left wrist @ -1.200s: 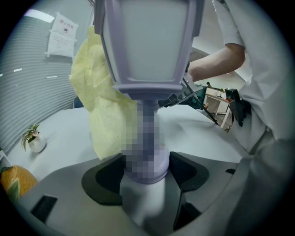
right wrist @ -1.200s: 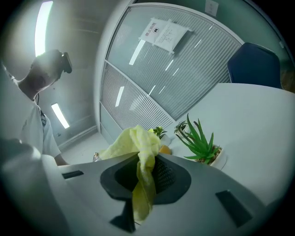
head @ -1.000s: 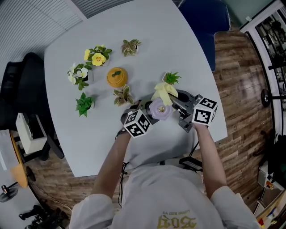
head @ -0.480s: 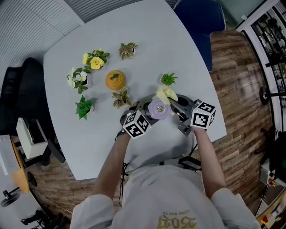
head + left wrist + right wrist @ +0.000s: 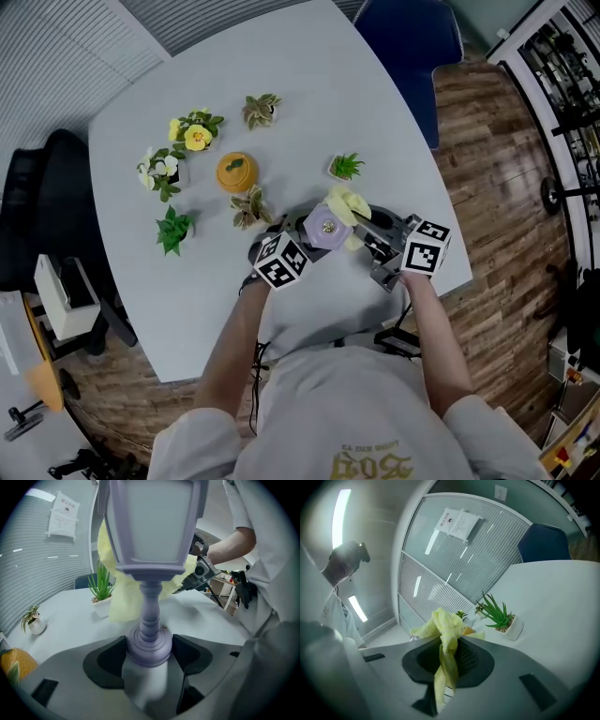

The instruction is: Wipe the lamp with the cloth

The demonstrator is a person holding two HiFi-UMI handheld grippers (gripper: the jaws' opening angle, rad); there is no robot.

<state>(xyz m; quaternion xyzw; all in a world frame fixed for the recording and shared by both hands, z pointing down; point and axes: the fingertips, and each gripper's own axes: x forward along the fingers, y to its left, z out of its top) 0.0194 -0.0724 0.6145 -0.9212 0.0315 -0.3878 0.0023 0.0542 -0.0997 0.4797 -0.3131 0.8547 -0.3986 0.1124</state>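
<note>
A lavender lantern lamp [image 5: 326, 227] stands on the white table [image 5: 309, 84], its round base [image 5: 149, 644] clamped between the jaws of my left gripper [image 5: 149, 651]. In the head view the left gripper [image 5: 302, 242] sits just left of the lamp. My right gripper [image 5: 367, 234] is shut on a yellow cloth [image 5: 349, 202], which lies against the lamp's far right side. In the left gripper view the cloth [image 5: 119, 597] hangs behind the lamp's stem. The cloth [image 5: 446, 634] is bunched between the right gripper's [image 5: 447, 660] jaws.
Small potted plants stand around: a succulent [image 5: 345, 167] just beyond the lamp, a variegated one [image 5: 249, 206] to its left, others [image 5: 174, 230] [image 5: 195, 134] farther left. An orange pumpkin-shaped pot [image 5: 234, 172] is nearby. A blue chair [image 5: 403, 47] stands behind the table.
The cloth has slid from the lamp's far side round to its right, and the right gripper has drawn slightly back with it. The lamp and left gripper stay put.
</note>
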